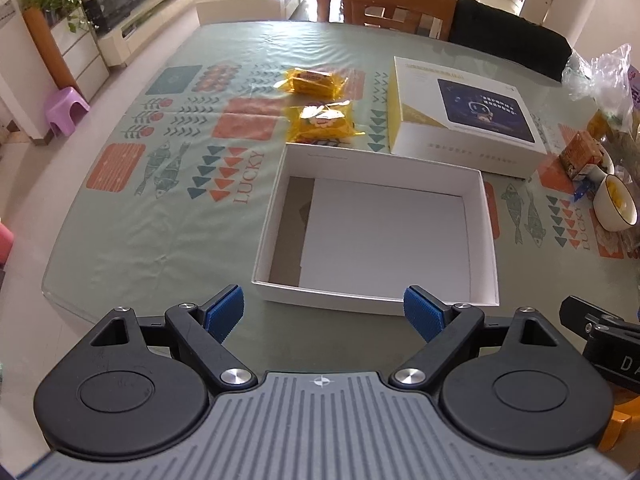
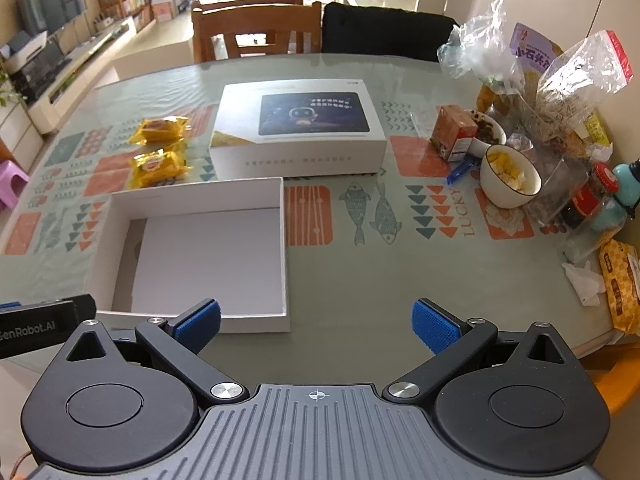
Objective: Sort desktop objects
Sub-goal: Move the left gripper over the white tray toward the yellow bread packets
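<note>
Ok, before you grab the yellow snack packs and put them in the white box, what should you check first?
1. Left tongs open and holding nothing: ok.
2. Right tongs open and holding nothing: ok.
3. Open white box has room inside, only a flat white sheet on its bottom: ok.
4. Near snack pack and far snack pack both lie on the table beyond the box, with nothing on top of them: ok.
5. Printed tablet box sits beside the packs, apart from them: ok.
6. Whether the packs are sealed or soft enough to crush: cannot tell.
</note>
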`<state>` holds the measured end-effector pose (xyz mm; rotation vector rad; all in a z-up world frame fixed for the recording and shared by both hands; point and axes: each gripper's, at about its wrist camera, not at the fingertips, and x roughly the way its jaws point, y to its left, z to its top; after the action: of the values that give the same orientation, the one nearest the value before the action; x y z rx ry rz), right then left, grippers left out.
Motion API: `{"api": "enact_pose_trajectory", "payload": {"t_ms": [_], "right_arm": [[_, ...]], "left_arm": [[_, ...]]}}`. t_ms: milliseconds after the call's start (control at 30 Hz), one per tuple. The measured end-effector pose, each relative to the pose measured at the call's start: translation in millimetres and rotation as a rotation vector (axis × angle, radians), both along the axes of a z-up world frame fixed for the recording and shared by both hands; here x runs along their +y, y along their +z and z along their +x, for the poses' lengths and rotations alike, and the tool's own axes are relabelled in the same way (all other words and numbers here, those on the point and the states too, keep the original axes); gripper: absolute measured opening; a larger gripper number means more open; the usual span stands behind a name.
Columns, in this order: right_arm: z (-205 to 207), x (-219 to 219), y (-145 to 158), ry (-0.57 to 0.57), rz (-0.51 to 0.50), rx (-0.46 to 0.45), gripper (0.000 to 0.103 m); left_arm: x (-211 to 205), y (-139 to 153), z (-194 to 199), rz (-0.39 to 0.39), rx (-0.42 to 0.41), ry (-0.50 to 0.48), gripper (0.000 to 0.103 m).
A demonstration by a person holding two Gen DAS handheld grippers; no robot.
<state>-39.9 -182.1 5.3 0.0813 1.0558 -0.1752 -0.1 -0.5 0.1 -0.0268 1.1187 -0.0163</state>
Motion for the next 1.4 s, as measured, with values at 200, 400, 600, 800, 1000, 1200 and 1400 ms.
{"api": "enact_pose_trajectory", "payload": {"t_ms": [200,400,600,800,1000,1200,1400], "right_arm": [[0.3,-9.5,-4.9,0.005,0.050,-0.003,0.103],[4.4,-18.7,-8.7,0.029,0.034,-0.001,0.103],[11.6,-11.8,-13.3,0.021,0.047,0.022,0.103],[22.9,4.8,-10.4,0.034,0.051,0.021,0.103],[44.2,14.2,-12.2,0.028,0.049,0.025,0.103],[64.3,30.5,-14.1,0.006,0.056,0.030,0.103],[85.3,50.8,-21.7,-0.006,0.059,0.040,0.103]], "left_arm": [[-8.6,1.2,-2.6,0.014,-0.007,0.003,0.103],[-16.4,-0.8,-4.0,0.028,-0.001,0.013,0.103],[-12.7,-11.5,2.1,0.025,0.029,0.021,0.103],[-5.7,-8.9,16.6,0.018,0.020,0.008,0.103],[2.9,-10.4,36.9,0.020,0.023,-0.010,0.103],[15.3,-13.5,60.5,0.026,0.027,-0.032,0.103],[37.0,-19.4,85.4,0.041,0.040,-0.049,0.103]]}}
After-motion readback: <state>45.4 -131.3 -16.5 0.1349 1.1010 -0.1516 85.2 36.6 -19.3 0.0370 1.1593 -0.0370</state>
